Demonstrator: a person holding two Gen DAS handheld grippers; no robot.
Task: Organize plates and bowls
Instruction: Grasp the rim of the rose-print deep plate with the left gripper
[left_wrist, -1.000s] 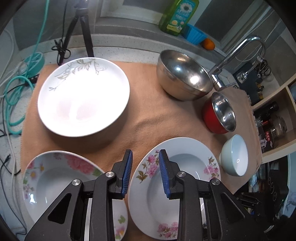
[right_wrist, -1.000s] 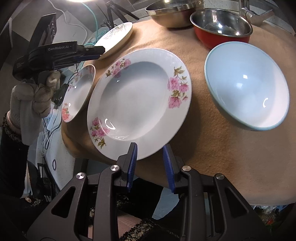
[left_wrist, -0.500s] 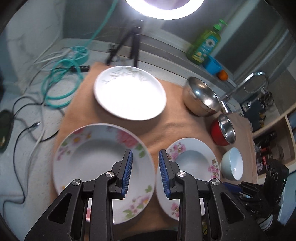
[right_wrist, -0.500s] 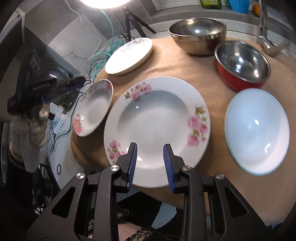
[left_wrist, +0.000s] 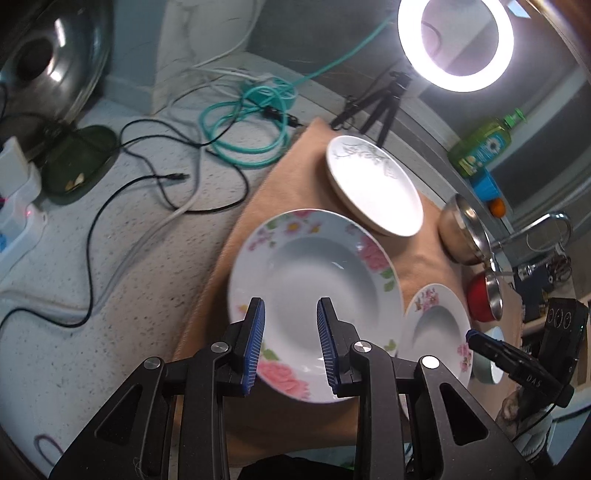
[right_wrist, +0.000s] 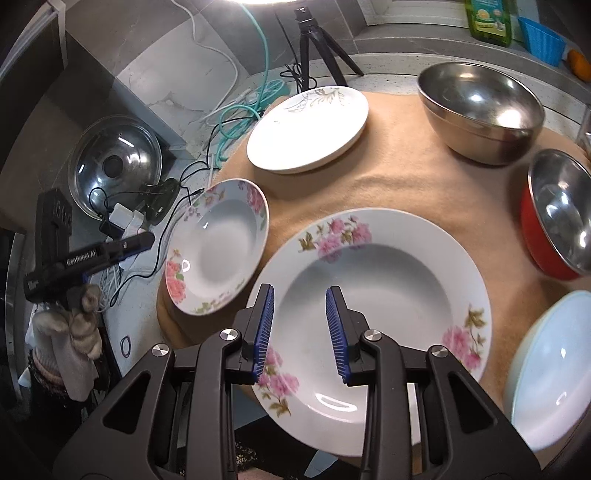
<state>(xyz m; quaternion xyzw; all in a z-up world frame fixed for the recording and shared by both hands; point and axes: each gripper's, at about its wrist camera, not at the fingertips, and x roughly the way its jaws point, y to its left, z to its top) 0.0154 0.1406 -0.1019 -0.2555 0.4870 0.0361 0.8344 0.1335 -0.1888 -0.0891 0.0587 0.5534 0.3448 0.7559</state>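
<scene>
Overhead, left wrist view:
Left gripper (left_wrist: 290, 345): jaws a narrow gap apart, nothing between the pads; hangs above the near rim of the rose plate (left_wrist: 314, 258).
Rose plate: deep, pink flowers on the rim; sits at the cloth's (left_wrist: 291, 177) left edge, overhanging it slightly.
White plate (left_wrist: 373, 184): grey leaf print, far left corner of the cloth, just beyond the rose plate.
Pink plate (left_wrist: 437, 325): just right of the rose plate; whether the rims touch, cannot tell.
Steel bowl (left_wrist: 461, 232): far right part of the cloth, seen side-on.
Red bowl (left_wrist: 484, 295): steel inside, right edge, nearer than the steel bowl.
Right gripper (left_wrist: 517, 365): dark body low at the right, over the pale bowl (left_wrist: 495, 365); jaws not readable here.
Counter (left_wrist: 92, 258): speckled, strewn with cables (left_wrist: 243, 129); ring light (left_wrist: 456, 44) on a tripod behind the cloth.

Then, right wrist view:
Right gripper (right_wrist: 301, 330): jaws narrowly parted, empty; poised over the near half of the pink plate (right_wrist: 369, 314).
Pink plate: near edge of the cloth (right_wrist: 388, 177), rim past the edge.
Rose plate (right_wrist: 218, 243): left edge, beside the pink plate.
White plate (right_wrist: 308, 127): far left corner.
Steel bowl (right_wrist: 480, 110): far right.
Red bowl (right_wrist: 554, 214): right edge.
Pale bowl (right_wrist: 550, 369): near right corner, just right of the pink plate.
Left gripper (right_wrist: 138, 242): held in a gloved hand (right_wrist: 74, 321), off the cloth's left edge, tip pointing at the rose plate, apart from it.
Pot lid (right_wrist: 114, 166): on the counter, far left.
</scene>
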